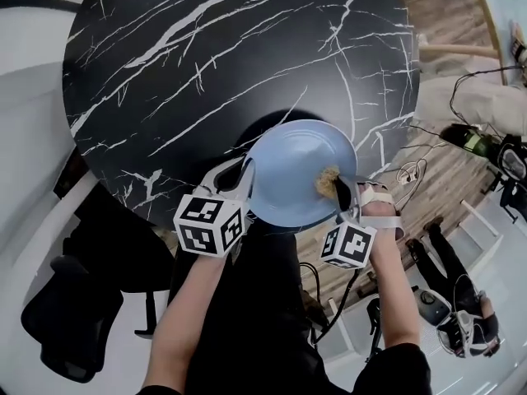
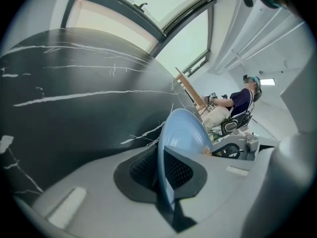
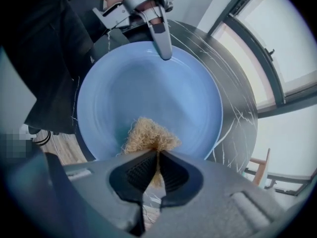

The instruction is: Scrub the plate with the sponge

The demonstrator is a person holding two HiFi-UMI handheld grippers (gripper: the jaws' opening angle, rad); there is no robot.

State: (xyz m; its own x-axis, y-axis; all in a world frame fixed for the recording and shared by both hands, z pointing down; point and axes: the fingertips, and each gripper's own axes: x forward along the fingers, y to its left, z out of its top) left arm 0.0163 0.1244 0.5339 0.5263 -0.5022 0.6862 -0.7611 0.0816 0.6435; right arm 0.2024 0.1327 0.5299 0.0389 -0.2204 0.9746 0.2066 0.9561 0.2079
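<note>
- I see one round light-blue plate [image 1: 296, 167] over the near edge of one black marble table [image 1: 206, 56].
- My left gripper [image 2: 161, 175] is clamped on the plate's rim.
- My right gripper [image 3: 154, 170] pinches one tan fibrous sponge [image 3: 148, 135], which lies on the plate's face.

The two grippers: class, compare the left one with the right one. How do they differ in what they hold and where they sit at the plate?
The left gripper is shut on the rim of the blue plate; the right gripper is shut on the tan sponge. In the head view the left gripper grips the plate's left edge, while the right gripper sits at its right side, with the sponge over the plate's inside. Both are clamped on something.
</note>
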